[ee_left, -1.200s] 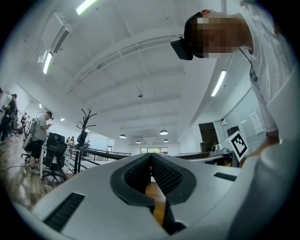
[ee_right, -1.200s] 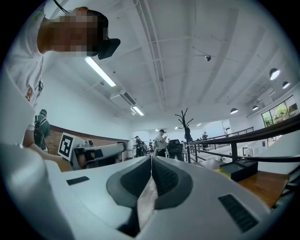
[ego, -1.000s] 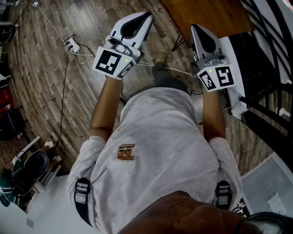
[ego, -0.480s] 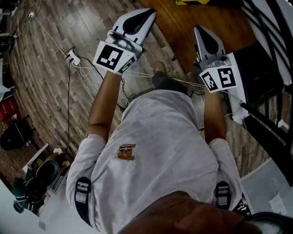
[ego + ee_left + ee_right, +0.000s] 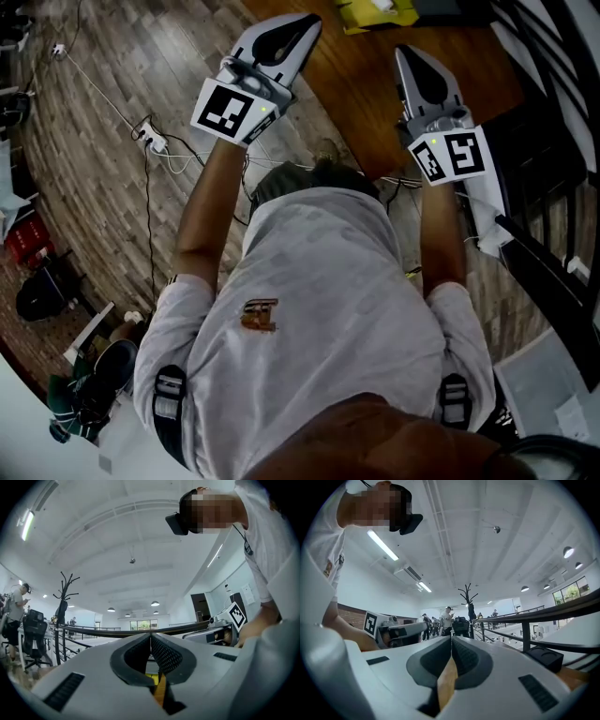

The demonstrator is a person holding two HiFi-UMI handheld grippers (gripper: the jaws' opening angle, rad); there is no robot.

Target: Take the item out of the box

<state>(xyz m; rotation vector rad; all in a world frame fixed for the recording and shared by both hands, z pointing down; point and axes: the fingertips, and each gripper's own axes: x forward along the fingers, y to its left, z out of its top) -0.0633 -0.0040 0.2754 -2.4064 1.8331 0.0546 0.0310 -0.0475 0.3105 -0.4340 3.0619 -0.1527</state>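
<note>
A person in a pale, mottled T-shirt [image 5: 328,300] is holding two smooth, white, wedge-shaped plastic grippers out in front. The left gripper [image 5: 302,25] is pressing its ribbed dark rubber pads [image 5: 161,654] flat together, with nothing between them. The right gripper [image 5: 405,56] is doing likewise, its tapered jaws meeting in one thin seam. A crumpled yellow object [image 5: 375,13] is lying on the glossy brown wooden tabletop [image 5: 375,94], ahead of both tips and between them. Whether it is the box cannot be told. Grey plank flooring [image 5: 94,112] is showing beneath the left claw, with thin white cables [image 5: 164,145] trailing across it.
</note>
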